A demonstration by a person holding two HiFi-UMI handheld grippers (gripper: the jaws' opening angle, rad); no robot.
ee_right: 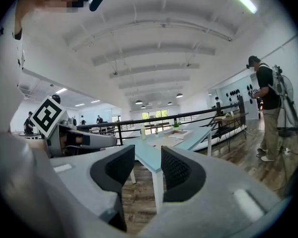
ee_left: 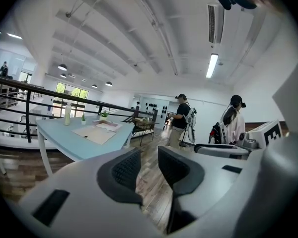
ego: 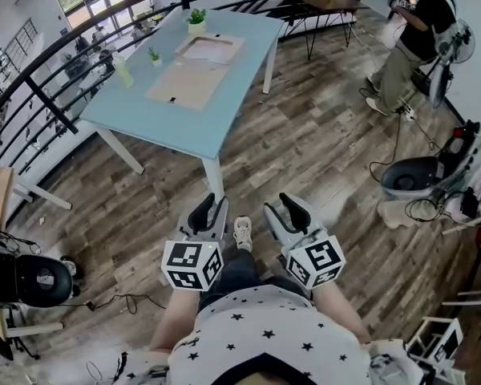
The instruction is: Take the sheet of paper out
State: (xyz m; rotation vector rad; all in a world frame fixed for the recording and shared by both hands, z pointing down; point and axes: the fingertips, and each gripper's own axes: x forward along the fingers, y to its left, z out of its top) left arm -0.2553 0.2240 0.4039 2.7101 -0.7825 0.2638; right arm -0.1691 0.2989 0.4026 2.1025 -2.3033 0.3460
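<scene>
A light blue table (ego: pixel 156 115) stands ahead of me on the wood floor. On it lie a flat tan sheet-like piece (ego: pixel 188 83) and, behind it, a white frame-like tray (ego: pixel 210 48) with a pale sheet inside. My left gripper (ego: pixel 211 207) and right gripper (ego: pixel 282 207) are held side by side in front of my body, well short of the table and apart from it. Both are open with nothing between the jaws. The left gripper view shows its jaws (ee_left: pixel 149 165) apart, with the table (ee_left: pixel 74 138) off to the left. The right gripper (ee_right: pixel 148 165) points at the table's near leg (ee_right: pixel 158 192).
Two small potted plants (ego: pixel 196 21) and a pale bottle (ego: pixel 122 70) stand on the table. A black railing (ego: pixel 56 111) runs behind it. A person (ego: pixel 417 38) stands at the far right near a dark wooden table (ego: pixel 325 2). Cables and a grey seat (ego: pixel 413 179) lie to my right.
</scene>
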